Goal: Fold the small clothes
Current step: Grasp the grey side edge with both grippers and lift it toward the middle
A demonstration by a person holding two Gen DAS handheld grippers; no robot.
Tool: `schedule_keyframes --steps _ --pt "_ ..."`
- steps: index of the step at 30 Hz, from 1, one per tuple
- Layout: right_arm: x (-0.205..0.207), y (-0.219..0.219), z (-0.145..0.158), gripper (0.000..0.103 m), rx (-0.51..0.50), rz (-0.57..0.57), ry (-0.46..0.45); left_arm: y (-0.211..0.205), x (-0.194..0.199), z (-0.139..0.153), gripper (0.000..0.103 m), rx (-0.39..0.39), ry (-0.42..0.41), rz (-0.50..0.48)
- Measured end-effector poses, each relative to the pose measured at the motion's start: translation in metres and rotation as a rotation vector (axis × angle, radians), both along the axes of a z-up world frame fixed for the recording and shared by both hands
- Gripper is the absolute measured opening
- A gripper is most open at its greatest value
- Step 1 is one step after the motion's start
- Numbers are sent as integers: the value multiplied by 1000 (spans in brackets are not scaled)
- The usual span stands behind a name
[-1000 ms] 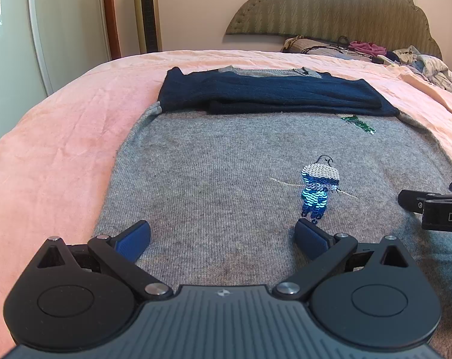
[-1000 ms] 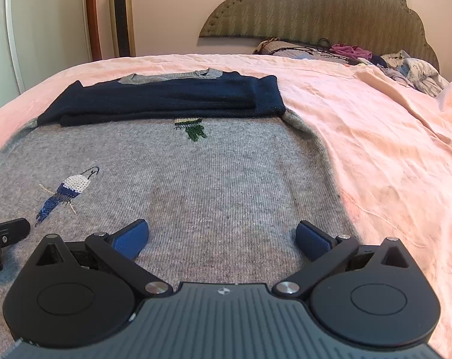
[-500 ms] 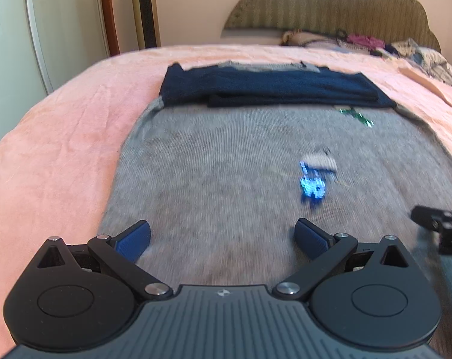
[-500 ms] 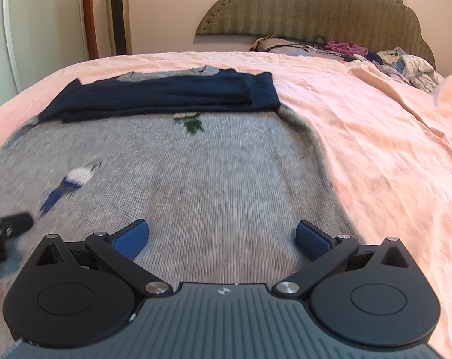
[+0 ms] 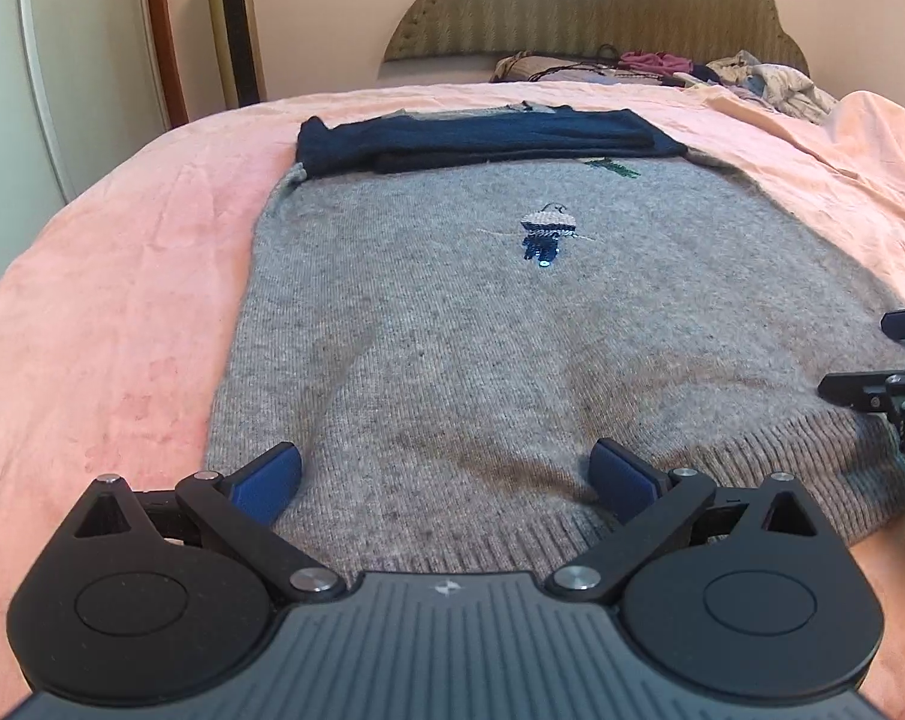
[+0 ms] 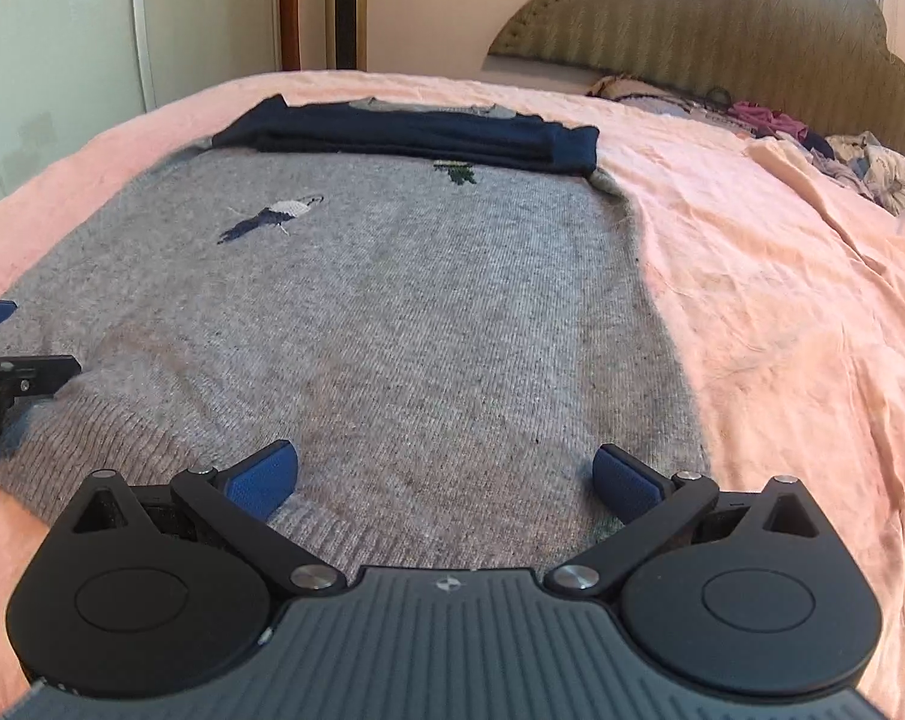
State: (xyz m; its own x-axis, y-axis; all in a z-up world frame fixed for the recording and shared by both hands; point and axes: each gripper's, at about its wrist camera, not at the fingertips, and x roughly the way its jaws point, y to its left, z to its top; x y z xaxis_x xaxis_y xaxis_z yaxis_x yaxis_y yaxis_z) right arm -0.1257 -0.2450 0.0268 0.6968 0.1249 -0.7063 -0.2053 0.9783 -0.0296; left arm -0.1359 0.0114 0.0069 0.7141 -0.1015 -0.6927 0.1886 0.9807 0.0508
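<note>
you had the grey sweater spread flat on the pink bedspread, its dark blue sleeves folded across the end farthest from you. your left gripper sat over the sweater's ribbed hem, jaws spread wide and gripping nothing. your right gripper sat over that hem too, nearer the sweater's right edge, equally wide and empty.

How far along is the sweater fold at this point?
Done: the navy sleeves lie folded across the top of the grey sweater. In hand: the left gripper and right gripper sit open at the ribbed hem, gripping nothing. Left: folding the body up from the hem.
</note>
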Motion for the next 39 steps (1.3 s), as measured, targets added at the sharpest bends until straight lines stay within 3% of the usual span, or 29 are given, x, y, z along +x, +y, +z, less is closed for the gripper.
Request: schedule_keyframes --steps 4,7,12,14,19,22,23,25,26,27,29,31,32,33,34,37,39 --pt "-1 -3 4 103 16 6 10 12 -2 9 103 9 26 12" --pt "-10 -33 19 103 113 -16 1 43 -10 17 103 -35 15 67" --pt "-13 -104 28 103 266 -193 59 85 -16 11 103 -216 115 126" --pt "-14 -124 24 103 318 -233 121 93 -21 14 103 -342 141 97" --pt "-25 -153 8 103 674 -145 283 121 -14 -2 103 -839 316 -1" --pt "-24 -161 1 102 799 -117 340 128 -8 -11 102 -934 345 34" --pt "-24 -162 0 96 817 -108 353 130 -6 -11 100 -954 347 41" --pt "-21 -161 -3 92 842 -100 376 130 -1 -11 82 -959 354 53" --pt "-20 -160 -4 91 855 -96 378 131 3 -13 66 -954 369 60" --pt "-19 -158 -5 88 863 -84 383 130 6 -15 56 -948 383 64" --pt "-13 -154 -7 83 865 -57 395 128 9 -18 55 -927 399 60" --pt "-10 -153 -8 81 876 -40 382 123 9 -16 46 -896 392 54" --pt "-9 -152 -9 66 882 -36 385 120 9 -15 24 -869 396 51" --pt "-7 -152 -11 31 889 -38 398 117 10 -16 6 -844 411 50" --pt "-6 -152 -14 12 899 -41 414 116 10 -16 5 -830 420 46" --pt "-9 -153 -12 15 898 -21 394 113 10 -3 5 -773 387 17" --pt "-8 -157 -1 15 928 -8 361 117 18 12 5 -781 346 -8"
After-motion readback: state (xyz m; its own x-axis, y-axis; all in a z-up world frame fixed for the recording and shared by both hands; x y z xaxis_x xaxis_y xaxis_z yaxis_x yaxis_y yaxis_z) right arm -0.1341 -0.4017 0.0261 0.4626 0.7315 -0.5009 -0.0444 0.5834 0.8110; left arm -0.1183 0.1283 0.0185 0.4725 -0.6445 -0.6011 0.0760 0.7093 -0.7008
